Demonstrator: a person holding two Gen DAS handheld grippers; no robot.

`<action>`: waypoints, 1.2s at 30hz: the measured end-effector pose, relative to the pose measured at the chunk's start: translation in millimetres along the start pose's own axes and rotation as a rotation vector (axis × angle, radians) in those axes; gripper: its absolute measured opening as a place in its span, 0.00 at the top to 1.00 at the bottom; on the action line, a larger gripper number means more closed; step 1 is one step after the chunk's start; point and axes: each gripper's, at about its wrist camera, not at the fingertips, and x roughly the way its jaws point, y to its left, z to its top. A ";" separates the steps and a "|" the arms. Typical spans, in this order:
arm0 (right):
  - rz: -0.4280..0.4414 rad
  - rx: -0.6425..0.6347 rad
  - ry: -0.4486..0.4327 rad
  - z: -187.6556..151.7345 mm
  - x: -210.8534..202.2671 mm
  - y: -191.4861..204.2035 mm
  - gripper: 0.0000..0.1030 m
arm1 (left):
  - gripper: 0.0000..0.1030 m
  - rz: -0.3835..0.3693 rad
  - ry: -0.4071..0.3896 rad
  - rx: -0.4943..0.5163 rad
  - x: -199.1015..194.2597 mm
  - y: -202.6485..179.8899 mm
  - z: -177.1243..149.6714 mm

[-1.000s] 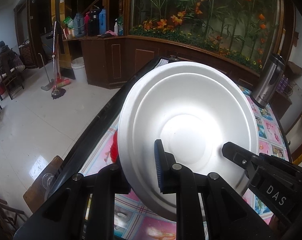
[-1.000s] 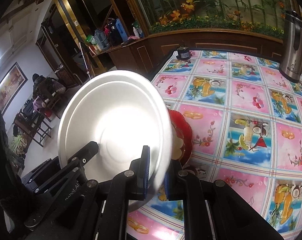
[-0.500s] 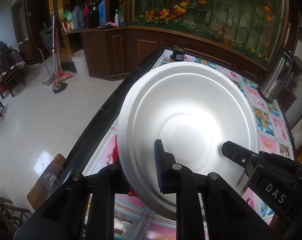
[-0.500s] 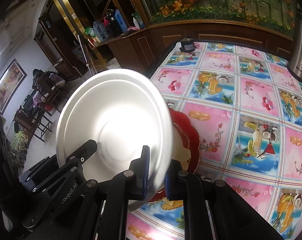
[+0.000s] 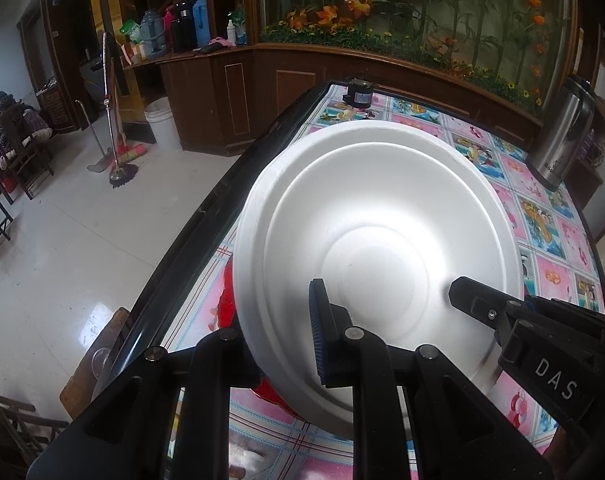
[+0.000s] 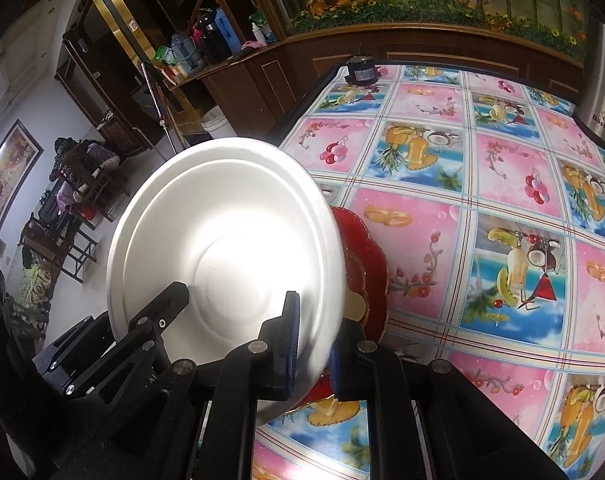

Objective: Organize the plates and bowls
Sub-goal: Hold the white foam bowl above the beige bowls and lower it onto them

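A white foam bowl is held tilted above the table by both grippers. My left gripper is shut on its rim, one finger inside the bowl and one behind it. My right gripper is shut on the opposite rim of the same bowl. The right gripper's black finger shows at the right of the left wrist view. A red scalloped plate lies on the table under the bowl, mostly hidden, and peeks out in the left wrist view.
The table has a pink and blue fruit-print cloth and a black edge. A steel thermos stands at the far right, a small dark jar at the far corner. A wooden cabinet and planter run behind.
The bowl, held by both grippers, has come lower toward the red plate and the table, and both views have tilted down. Both grips are unchanged.
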 end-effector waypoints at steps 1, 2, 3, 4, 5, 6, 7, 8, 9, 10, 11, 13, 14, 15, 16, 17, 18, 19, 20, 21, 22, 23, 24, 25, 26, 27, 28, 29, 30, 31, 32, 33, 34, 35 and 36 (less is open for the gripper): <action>-0.001 0.000 0.001 0.0 0.7 -0.1 0.89 | 0.85 0.001 0.001 0.001 1.0 -0.3 0.3; -0.002 0.000 0.002 0.1 1.6 -0.4 0.88 | 0.85 0.001 0.002 0.001 1.7 -0.7 0.1; -0.003 0.001 0.003 0.2 1.9 -0.5 0.88 | 0.85 0.001 0.003 0.002 1.8 -0.8 -0.5; -0.005 0.001 0.004 0.7 2.7 -0.8 0.88 | 0.85 0.002 0.005 0.003 2.8 -1.0 -0.1; -0.006 0.002 0.004 1.0 3.2 -1.0 0.88 | 0.85 0.002 0.007 0.003 3.6 -1.2 0.5; -0.007 0.002 0.005 1.2 3.5 -0.9 0.88 | 0.85 0.002 0.007 0.003 3.9 -1.5 1.3; -0.009 0.002 0.005 1.7 3.7 -0.8 0.88 | 0.85 0.002 0.007 0.002 4.0 -1.9 1.5; -0.009 0.002 0.006 2.6 4.1 -0.7 0.88 | 0.85 0.003 0.006 0.003 4.0 -2.0 1.0; -0.010 0.001 0.005 3.5 3.9 -0.3 0.88 | 0.85 0.005 0.003 0.004 4.0 -2.3 1.1; -0.011 0.001 0.003 4.8 3.5 0.1 0.88 | 0.85 0.007 -0.001 0.005 3.7 -2.4 2.2; -0.011 0.000 0.000 5.4 2.6 0.9 0.88 | 0.85 0.008 -0.003 0.007 3.6 -1.5 3.7; -0.012 -0.003 -0.002 7.4 1.0 2.0 0.88 | 0.85 0.010 -0.003 0.009 3.9 -1.9 5.1; -0.013 -0.004 -0.001 8.3 0.7 2.3 0.88 | 0.85 0.009 -0.003 0.009 3.8 -2.0 5.3; -0.014 -0.005 -0.001 8.9 0.8 2.6 0.88 | 0.85 0.010 -0.001 0.010 4.0 -2.2 5.6; -0.015 -0.007 0.002 9.3 1.4 2.5 0.88 | 0.85 0.012 0.003 0.011 4.8 -2.7 5.2; -0.016 -0.009 0.010 9.4 2.8 2.4 0.88 | 0.85 0.012 0.008 0.013 5.8 -3.3 5.3; -0.017 -0.008 0.016 9.3 4.0 1.9 0.88 | 0.85 0.011 0.015 0.015 7.1 -3.7 5.5; -0.017 -0.004 0.023 9.3 5.7 0.5 0.88 | 0.85 0.012 0.021 0.019 8.4 -4.4 5.4; -0.014 0.001 0.028 9.2 6.8 -0.6 0.88 | 0.85 0.012 0.023 0.023 9.0 -4.7 5.2; -0.012 0.004 0.034 9.1 7.8 -1.8 0.88 | 0.85 0.012 0.025 0.027 9.4 -5.7 6.2; -0.013 0.004 0.035 9.2 8.1 -2.1 0.88 | 0.85 0.010 0.028 0.029 9.7 -5.9 6.2; -0.016 0.003 0.035 9.4 8.1 -2.2 0.88 | 0.85 0.009 0.029 0.029 9.5 -5.9 6.1; -0.016 0.003 0.038 9.6 8.2 -2.4 0.88 | 0.85 0.009 0.030 0.031 9.7 -6.1 6.3; -0.016 0.002 0.041 9.6 8.5 -2.4 0.88 | 0.85 0.007 0.033 0.035 10.2 -6.4 6.6; -0.019 0.001 0.044 9.7 8.7 -2.4 0.88 | 0.85 0.005 0.036 0.038 11.0 -6.6 6.7; -0.018 0.000 0.045 10.0 8.6 -2.3 0.88 | 0.85 0.005 0.040 0.040 11.9 -6.3 6.7; -0.016 0.000 0.049 10.4 8.6 -1.9 0.88 | 0.85 0.005 0.044 0.045 13.1 -5.7 7.3; -0.017 -0.001 0.053 10.7 9.3 -1.2 0.88 | 0.85 0.006 0.046 0.049 13.8 -5.2 8.6; -0.017 -0.004 0.055 11.0 9.9 -0.1 0.88 | 0.85 0.011 0.045 0.053 14.3 -4.3 9.5; -0.013 -0.008 0.060 11.4 11.1 1.7 0.88 | 0.85 0.015 0.047 0.054 15.0 -2.5 10.3; -0.012 -0.011 0.065 11.7 12.7 3.3 0.87 | 0.85 0.017 0.049 0.054 15.5 -0.6 10.2; -0.013 -0.014 0.069 11.8 14.7 4.9 0.87 | 0.85 0.019 0.048 0.057 16.4 0.0 10.8; -0.014 -0.015 0.073 11.7 17.1 5.8 0.87 | 0.85 0.024 0.050 0.062 17.7 0.6 10.5; -0.011 -0.016 0.077 11.3 18.8 6.2 0.87 | 0.85 0.023 0.054 0.064 19.2 1.3 9.5; -0.012 -0.017 0.082 10.5 20.3 6.5 0.87 | 0.85 0.022 0.052 0.066 20.0 1.2 8.5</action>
